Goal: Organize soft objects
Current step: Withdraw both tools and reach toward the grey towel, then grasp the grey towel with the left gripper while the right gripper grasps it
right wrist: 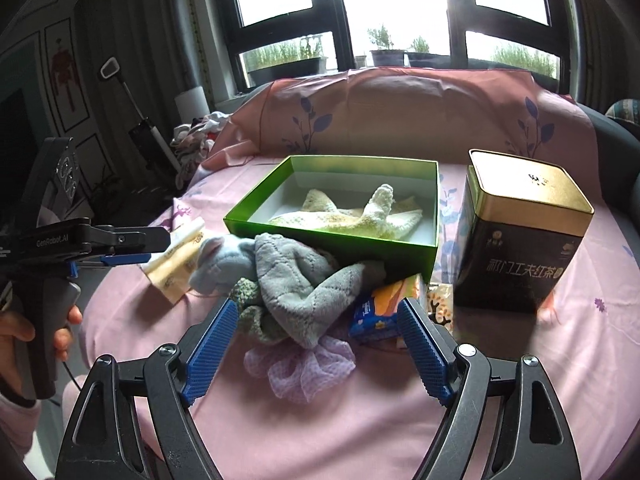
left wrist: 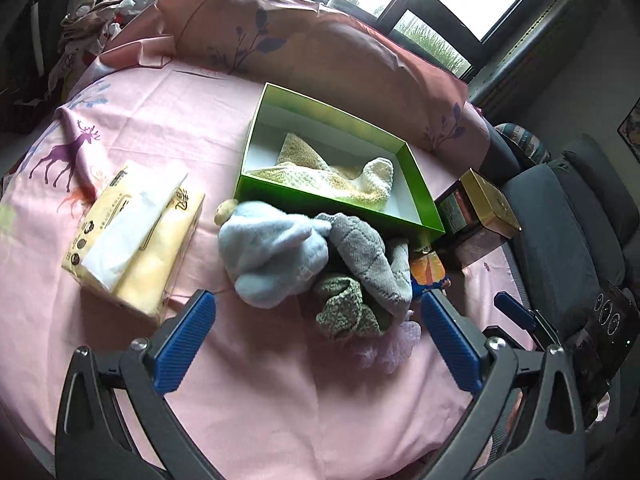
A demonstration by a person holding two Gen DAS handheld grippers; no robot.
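Both pairs of tongs are spread wide and hold nothing. The left tongs (left wrist: pixel 318 344) hover over pink cloth just in front of a heap of soft things; the right tongs (right wrist: pixel 316 350) hover beside them, pointing at the same heap, with a lilac mesh scrunchie (right wrist: pixel 300 368) lying between their blue pads but untouched. A hand (right wrist: pixel 24 344) grips the left tool's handle at the edge of the right view. The heap, still unsorted, sits on the pink-covered bench (left wrist: pixel 260 400) against the near wall of an open green box (left wrist: pixel 340 168): a pale blue plush piece (left wrist: pixel 272 256), a grey quilted cloth (left wrist: pixel 372 260) and a green knitted piece (left wrist: pixel 344 312) below it. Inside the box one cream and yellow towel (left wrist: pixel 340 176) already lies loosely, so sorting seems begun but mostly undone; four soft items appear to remain outside. Nearby are a yellow tissue pack (left wrist: pixel 132 240) to the left, a small orange and blue packet (right wrist: pixel 384 308) touching the heap, and a dark tea tin with a gold lid (right wrist: pixel 524 232) to the right of the box.
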